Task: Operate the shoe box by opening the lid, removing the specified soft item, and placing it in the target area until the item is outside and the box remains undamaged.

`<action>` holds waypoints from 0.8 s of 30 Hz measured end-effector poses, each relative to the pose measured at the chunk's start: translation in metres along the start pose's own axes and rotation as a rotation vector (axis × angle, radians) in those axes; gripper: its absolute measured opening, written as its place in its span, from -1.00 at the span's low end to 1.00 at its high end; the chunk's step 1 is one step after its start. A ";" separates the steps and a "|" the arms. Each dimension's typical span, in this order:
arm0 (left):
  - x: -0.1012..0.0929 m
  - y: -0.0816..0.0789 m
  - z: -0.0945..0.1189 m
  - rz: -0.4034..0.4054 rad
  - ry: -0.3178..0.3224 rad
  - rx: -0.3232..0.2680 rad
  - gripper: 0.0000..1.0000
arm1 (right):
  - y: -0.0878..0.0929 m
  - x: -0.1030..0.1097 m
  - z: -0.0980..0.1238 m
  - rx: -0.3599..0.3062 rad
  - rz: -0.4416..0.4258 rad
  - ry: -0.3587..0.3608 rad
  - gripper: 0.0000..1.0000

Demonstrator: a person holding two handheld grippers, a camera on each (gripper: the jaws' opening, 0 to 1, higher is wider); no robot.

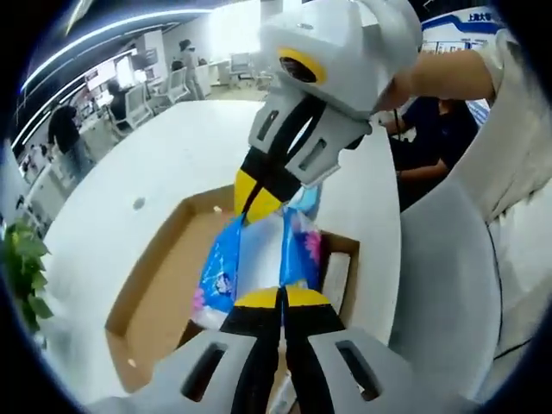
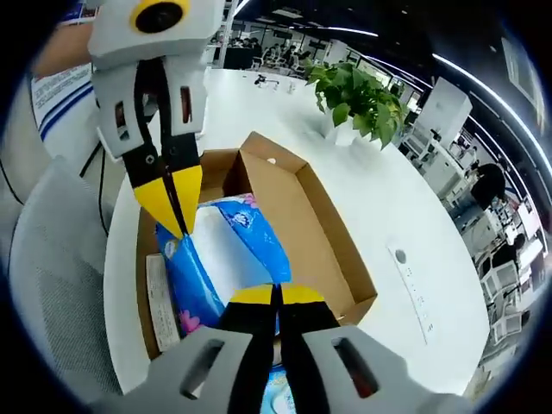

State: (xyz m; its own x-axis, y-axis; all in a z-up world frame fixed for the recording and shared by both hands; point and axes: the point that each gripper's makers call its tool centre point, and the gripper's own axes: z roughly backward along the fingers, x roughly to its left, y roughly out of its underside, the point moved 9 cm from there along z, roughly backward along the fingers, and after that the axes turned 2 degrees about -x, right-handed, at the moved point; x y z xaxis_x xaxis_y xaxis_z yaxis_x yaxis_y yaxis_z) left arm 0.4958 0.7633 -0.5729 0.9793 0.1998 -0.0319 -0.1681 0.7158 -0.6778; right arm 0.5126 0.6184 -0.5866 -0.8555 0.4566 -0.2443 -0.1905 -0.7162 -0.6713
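The left hand-held gripper [image 1: 280, 297] and the right hand-held gripper [image 2: 276, 293] were each clenched on an opposite end of the soft blue-and-white pack [image 2: 226, 250]. We saw the pack lying inside the open cardboard shoe box [image 2: 332, 241], which stood on the white bench [image 2: 414, 216]. We judged the opening done, with no lid over the box. Lifting the pack clear and setting it down outside remained. The box looked undamaged.

Open brown cardboard shoe box [image 2: 323, 228] on white table, blue-and-white soft plastic tissue pack [image 2: 222, 250] inside, toward its 9 o'clock wall
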 end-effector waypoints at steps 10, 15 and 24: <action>-0.015 -0.029 0.006 -0.020 -0.008 -0.005 -1.00 | 0.001 -0.005 0.031 -0.015 0.012 0.013 -1.00; -0.025 -0.042 0.002 -0.030 0.011 -0.007 -1.00 | 0.008 -0.005 0.046 -0.008 0.021 0.014 -1.00; -0.039 -0.067 -0.013 -0.071 0.046 -0.004 -1.00 | 0.025 -0.011 0.071 0.001 0.005 0.037 -1.00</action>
State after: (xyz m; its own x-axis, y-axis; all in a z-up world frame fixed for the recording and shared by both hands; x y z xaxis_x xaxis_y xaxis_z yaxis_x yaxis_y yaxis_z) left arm 0.4703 0.6990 -0.5362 0.9929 0.1177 -0.0178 -0.0981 0.7243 -0.6824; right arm 0.4833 0.5578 -0.5509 -0.8382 0.4719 -0.2734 -0.1865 -0.7191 -0.6694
